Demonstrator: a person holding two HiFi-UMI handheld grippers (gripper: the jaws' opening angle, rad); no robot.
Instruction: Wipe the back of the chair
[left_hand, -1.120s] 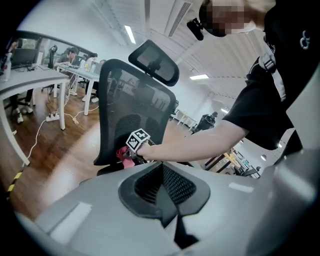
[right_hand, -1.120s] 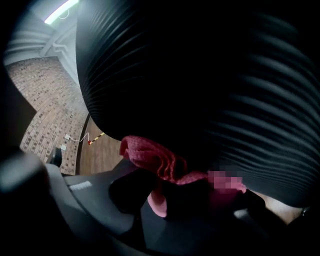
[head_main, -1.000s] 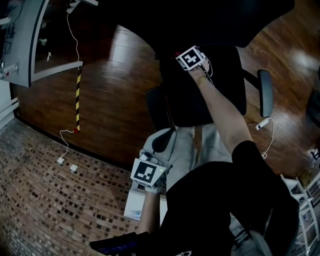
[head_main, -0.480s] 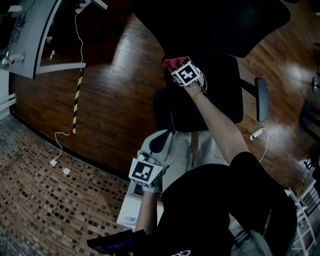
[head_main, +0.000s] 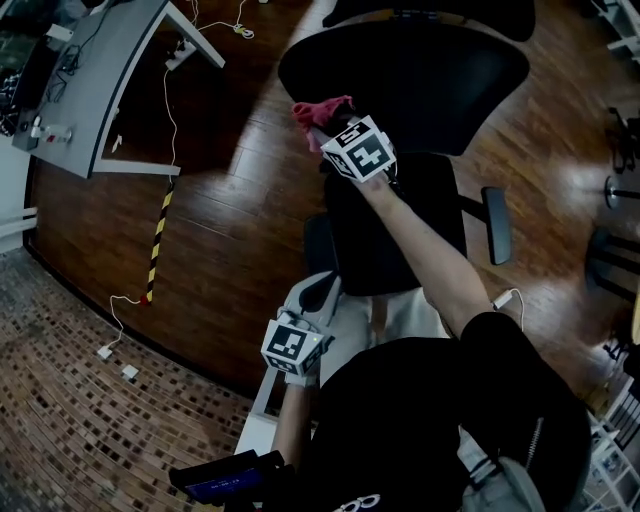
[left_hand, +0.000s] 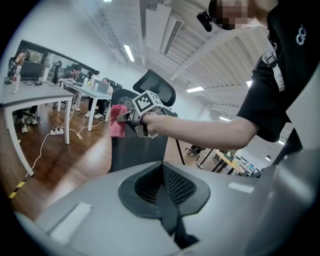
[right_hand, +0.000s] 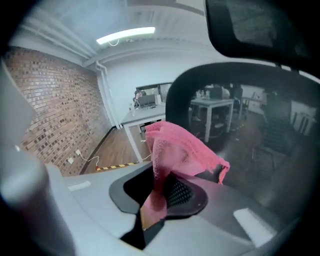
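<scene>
While right gripper (right_hand: 159, 197) jaws clamp cloth (right_hand: 180, 150), now higher | left gripper (left_hand: 162, 192) jaws seemingly together

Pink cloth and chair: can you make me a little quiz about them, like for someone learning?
1. True or false: the right tool is holding a pink cloth.
2. Pick one: the chair backrest is A) black, B) white, C) yellow.
3. Fill the gap: the left tool has its jaws ____, with nothing between them.

Key: 1 true. 2 A. 3 shut.
</scene>
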